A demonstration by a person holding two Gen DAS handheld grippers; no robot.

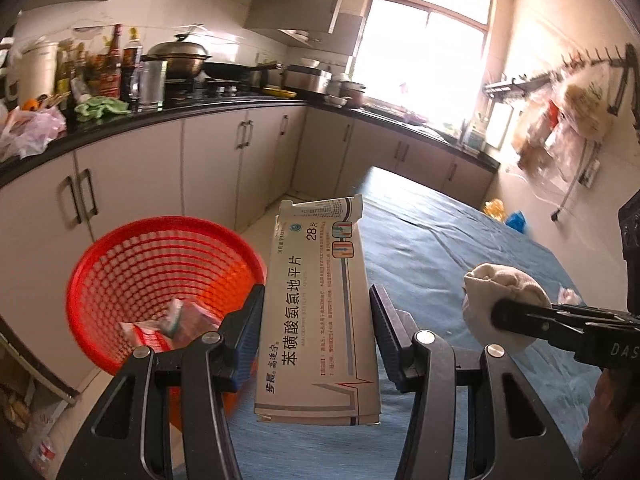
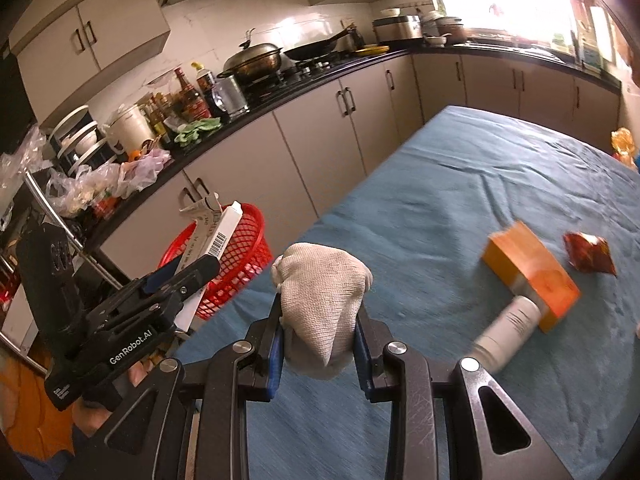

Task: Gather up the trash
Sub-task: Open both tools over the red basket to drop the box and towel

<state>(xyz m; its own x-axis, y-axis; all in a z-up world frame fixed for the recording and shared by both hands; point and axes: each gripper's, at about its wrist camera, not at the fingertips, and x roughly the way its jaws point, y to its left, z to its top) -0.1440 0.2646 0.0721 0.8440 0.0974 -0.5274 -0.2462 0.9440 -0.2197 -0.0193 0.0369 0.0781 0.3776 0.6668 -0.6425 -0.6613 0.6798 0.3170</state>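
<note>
Left gripper [image 1: 318, 316]: clamped on flat white cardboard medicine box [image 1: 318, 312], centre frame, beside red plastic mesh basket [image 1: 120, 264] at lower left. Right gripper [image 2: 320, 336]: clenched on crumpled beige cloth wad [image 2: 320, 292], lower centre, above blue tablecloth [image 2: 460, 200].

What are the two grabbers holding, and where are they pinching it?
The left gripper pinches a white medicine box by its long sides, near the lower half. The right gripper squeezes a balled-up beige cloth around its lower part.
</note>
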